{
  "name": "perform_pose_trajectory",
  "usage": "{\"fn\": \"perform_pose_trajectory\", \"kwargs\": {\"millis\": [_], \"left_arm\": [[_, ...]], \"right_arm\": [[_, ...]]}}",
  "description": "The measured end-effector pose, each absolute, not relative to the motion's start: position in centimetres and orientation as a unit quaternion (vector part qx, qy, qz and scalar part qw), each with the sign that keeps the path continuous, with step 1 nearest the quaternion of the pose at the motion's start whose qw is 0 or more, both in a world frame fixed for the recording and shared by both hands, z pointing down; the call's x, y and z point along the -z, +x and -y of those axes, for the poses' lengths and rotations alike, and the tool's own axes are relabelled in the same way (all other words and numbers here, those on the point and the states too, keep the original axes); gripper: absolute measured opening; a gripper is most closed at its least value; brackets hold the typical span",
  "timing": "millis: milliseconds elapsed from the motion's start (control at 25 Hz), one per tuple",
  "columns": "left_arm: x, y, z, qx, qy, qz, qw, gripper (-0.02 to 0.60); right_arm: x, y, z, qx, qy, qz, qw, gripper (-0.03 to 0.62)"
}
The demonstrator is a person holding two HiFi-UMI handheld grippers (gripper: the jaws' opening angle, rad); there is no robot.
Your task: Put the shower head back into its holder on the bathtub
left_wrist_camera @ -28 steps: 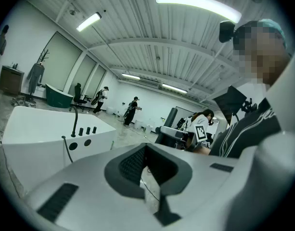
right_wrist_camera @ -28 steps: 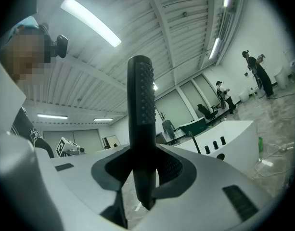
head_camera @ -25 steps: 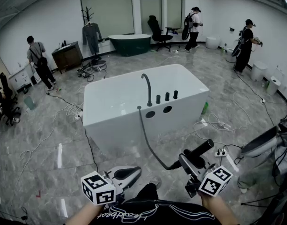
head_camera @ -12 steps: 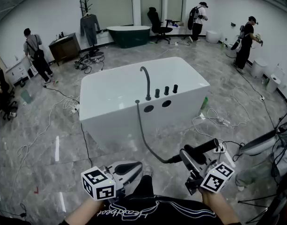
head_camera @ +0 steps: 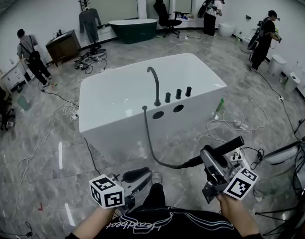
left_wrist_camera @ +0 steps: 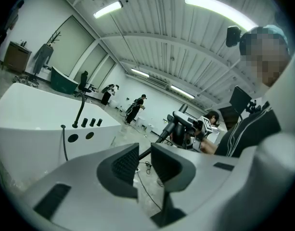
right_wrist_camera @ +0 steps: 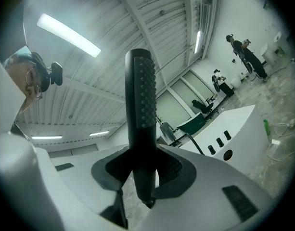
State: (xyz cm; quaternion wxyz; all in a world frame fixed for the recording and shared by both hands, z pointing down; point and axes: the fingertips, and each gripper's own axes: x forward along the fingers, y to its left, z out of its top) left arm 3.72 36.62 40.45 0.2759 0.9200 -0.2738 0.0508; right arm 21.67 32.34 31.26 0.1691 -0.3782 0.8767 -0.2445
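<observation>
**Approach to tub mostly open**

Floor (head_camera: 43, 148) up to the bathtub (head_camera: 122, 143) wall is free. Hose (head_camera: 151, 143) sags across that gap to the shower head (head_camera: 224, 148). Spout (head_camera: 153, 83) and three knobs (head_camera: 178, 93) crowd the near rim. Cables (head_camera: 232, 128) litter the right.

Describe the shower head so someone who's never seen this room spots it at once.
Start at the big white bathtub mid-floor and follow the dark hose leaving its near rim. It ends at the shower head, a slim black wand clamped in the right gripper; unlike the curved spout and knobs, it is off the tub.
</observation>
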Motion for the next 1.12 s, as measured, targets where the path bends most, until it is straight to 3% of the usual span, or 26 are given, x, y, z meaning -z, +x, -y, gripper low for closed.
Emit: {"fn": "perform_pose_trajectory", "kwargs": {"millis": [200,480,640,1120], "left_arm": [[-43.0,3.8,-28.8,-0.082,0.926,0.248,0.272,0.149],[-46.7,3.7,-16.0,-0.109,0.931,0.215,0.275,0.155],[-49.5,3.9,-9.0,-0.166,0.938,0.218,0.215,0.155],[-57.9,5.3,-2.0,-0.232,0.932,0.179,0.216,0.173]], "right_arm": [[-31.8,20.9,-23.5,0.263,-0.379,-0.869,0.178,0.127],[-32.3,18.9,-8.2,0.291,-0.383,-0.858,0.177,0.127],[-31.1,16.9,-1.3,0.287,-0.38,-0.864,0.164,0.127],[-27.1,12.5,5.3,0.261,-0.341,-0.888,0.163,0.127]]}}
